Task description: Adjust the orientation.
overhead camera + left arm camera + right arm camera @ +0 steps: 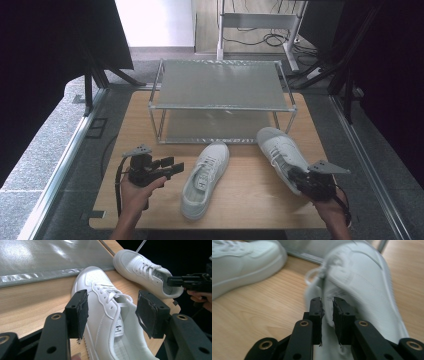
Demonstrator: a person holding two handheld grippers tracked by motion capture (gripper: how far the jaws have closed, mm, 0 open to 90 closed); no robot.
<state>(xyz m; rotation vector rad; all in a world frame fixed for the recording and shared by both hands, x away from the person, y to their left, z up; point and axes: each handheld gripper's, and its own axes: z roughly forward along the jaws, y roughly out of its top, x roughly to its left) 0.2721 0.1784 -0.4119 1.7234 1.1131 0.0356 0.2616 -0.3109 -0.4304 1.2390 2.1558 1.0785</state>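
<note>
Two white lace-up sneakers lie on a wooden table. The left sneaker points toward the rack. My left gripper hovers just to its left, jaws wide open, with the shoe's tongue and collar showing beyond them and nothing touched. The right sneaker lies at an angle, toe near the rack's front right leg. My right gripper is at its heel. The jaws stand a narrow gap apart with the heel collar between them, and the pads look slightly off it.
A two-tier metal rack with mesh shelves stands at the back of the table, both shelves bare. The table's right edge runs close to the right sneaker. Dark frames and cables surround the table on the floor.
</note>
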